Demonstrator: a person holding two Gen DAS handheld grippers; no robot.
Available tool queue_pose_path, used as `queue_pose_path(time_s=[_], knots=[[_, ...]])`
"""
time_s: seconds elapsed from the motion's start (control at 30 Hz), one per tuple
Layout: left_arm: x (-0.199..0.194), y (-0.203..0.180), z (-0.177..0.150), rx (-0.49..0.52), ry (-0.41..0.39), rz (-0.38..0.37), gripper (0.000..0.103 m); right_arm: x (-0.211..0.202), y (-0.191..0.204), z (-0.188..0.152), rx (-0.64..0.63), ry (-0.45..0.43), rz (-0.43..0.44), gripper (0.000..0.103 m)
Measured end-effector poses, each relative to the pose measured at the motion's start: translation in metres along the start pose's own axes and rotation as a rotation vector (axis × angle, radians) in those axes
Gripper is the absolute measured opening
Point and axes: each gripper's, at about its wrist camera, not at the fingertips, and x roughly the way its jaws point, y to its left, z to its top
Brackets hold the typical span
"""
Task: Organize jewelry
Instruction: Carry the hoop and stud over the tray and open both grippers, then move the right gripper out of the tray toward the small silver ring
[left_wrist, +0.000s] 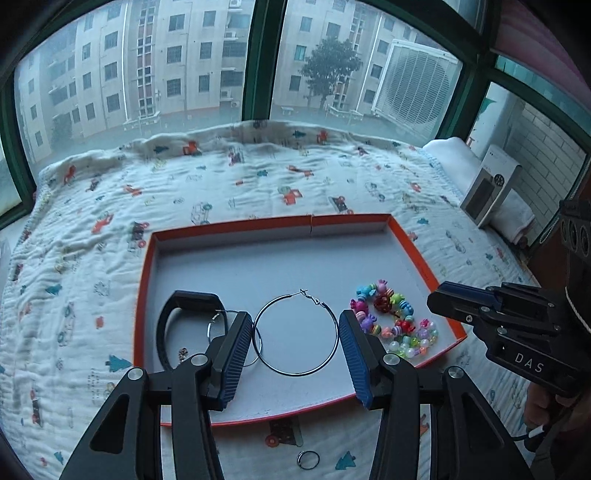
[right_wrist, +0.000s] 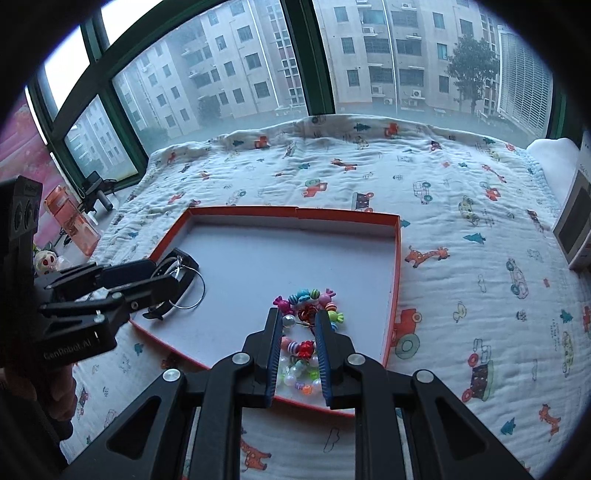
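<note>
An orange-rimmed tray (left_wrist: 258, 223) (right_wrist: 295, 212) lies on the printed blanket. My left gripper (left_wrist: 293, 317) (right_wrist: 166, 273) is over the tray's near left part, shut on a large silver hoop earring (left_wrist: 295, 374) that spans the gap from pad to pad. A second hoop (left_wrist: 209, 328) (right_wrist: 203, 291) lies by a black band (left_wrist: 166, 325) (right_wrist: 186, 264), partly hidden behind my left finger. My right gripper (right_wrist: 297, 312) (left_wrist: 432, 301) hovers over the colourful bead bracelet (left_wrist: 384, 310) (right_wrist: 306, 295) and the clear bead bracelet (left_wrist: 413, 341) (right_wrist: 299, 373). Its jaws are a narrow gap apart and hold nothing.
A small dark ring (left_wrist: 307, 459) lies on the blanket in front of the tray. A tiny piece (left_wrist: 182, 354) sits inside the black band. A white box (left_wrist: 487, 188) stands at the right edge, and an orange bottle (right_wrist: 70, 221) is at the left by the window.
</note>
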Motion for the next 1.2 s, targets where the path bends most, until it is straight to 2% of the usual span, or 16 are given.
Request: queue_pose_path(time_s=[0.17,0.5,0.93,1.2], knots=[[0.022,-0.003,-0.003,0.018,0.035,0.013,0.052,0.016,-0.004,0.005,-0.002,0.008,-0.02,0.021],[0.041,-0.006,-0.007,0.025,0.063,0.018,0.053,0.037,-0.014,0.002,0.007,0.051,-0.03,0.021],[0.04,-0.004,-0.006,0.02,0.069,0.023,0.054,0.041,-0.013,0.002,-0.009,0.061,-0.042,0.024],[0.022,-0.009,-0.006,0.028,0.04,0.025,0.054,0.03,-0.009,0.0,-0.013,0.045,-0.041,0.025]])
